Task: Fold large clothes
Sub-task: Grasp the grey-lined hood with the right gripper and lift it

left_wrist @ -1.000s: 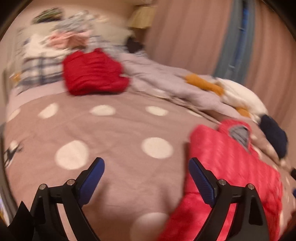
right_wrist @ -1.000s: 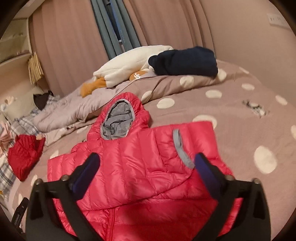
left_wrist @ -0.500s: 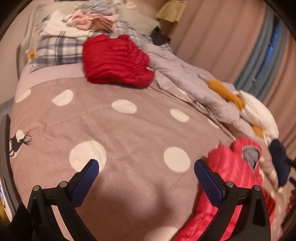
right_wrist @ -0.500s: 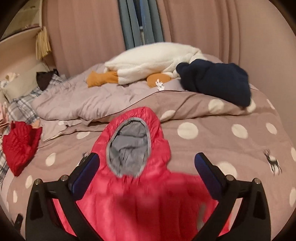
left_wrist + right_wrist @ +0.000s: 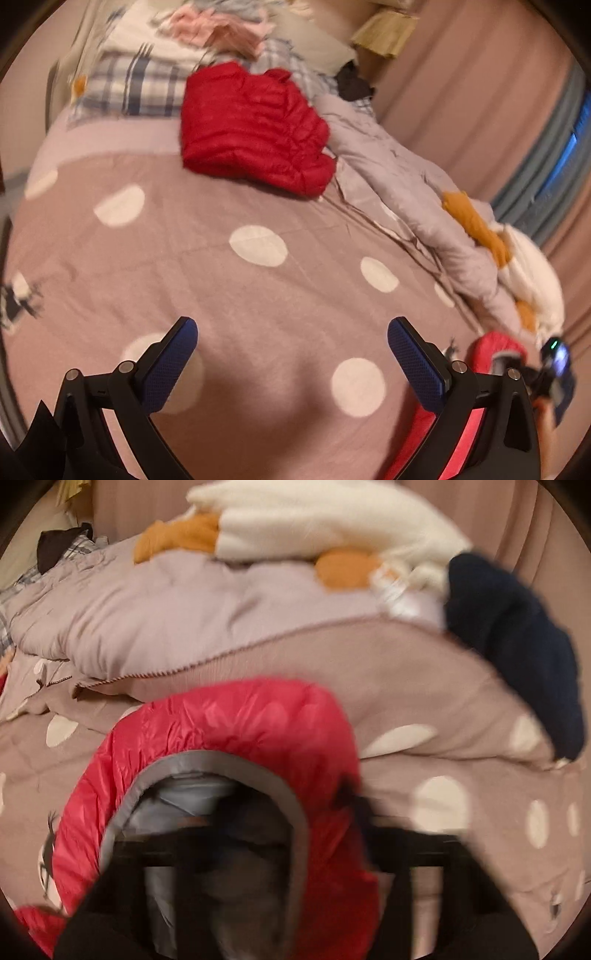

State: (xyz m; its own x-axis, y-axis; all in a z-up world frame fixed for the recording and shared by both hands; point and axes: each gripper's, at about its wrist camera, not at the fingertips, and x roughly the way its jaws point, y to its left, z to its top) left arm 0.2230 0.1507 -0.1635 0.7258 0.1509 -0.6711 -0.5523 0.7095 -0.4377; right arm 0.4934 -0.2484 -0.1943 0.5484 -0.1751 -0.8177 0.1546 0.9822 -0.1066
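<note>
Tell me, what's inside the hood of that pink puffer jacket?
Inside the hood of the pink puffer jacket only grey lining shows. The blurred, shut right gripper covers the lower part, so anything deeper stays unseen.

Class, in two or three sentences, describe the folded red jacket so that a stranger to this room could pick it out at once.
Start from the bed with the spotted brown cover. At its far end, in front of the plaid pillow, lies the folded red jacket. Unlike the pinker hooded jacket lying nearer, it is a compact bundle, deeper red, with no grey hood lining showing.
</note>
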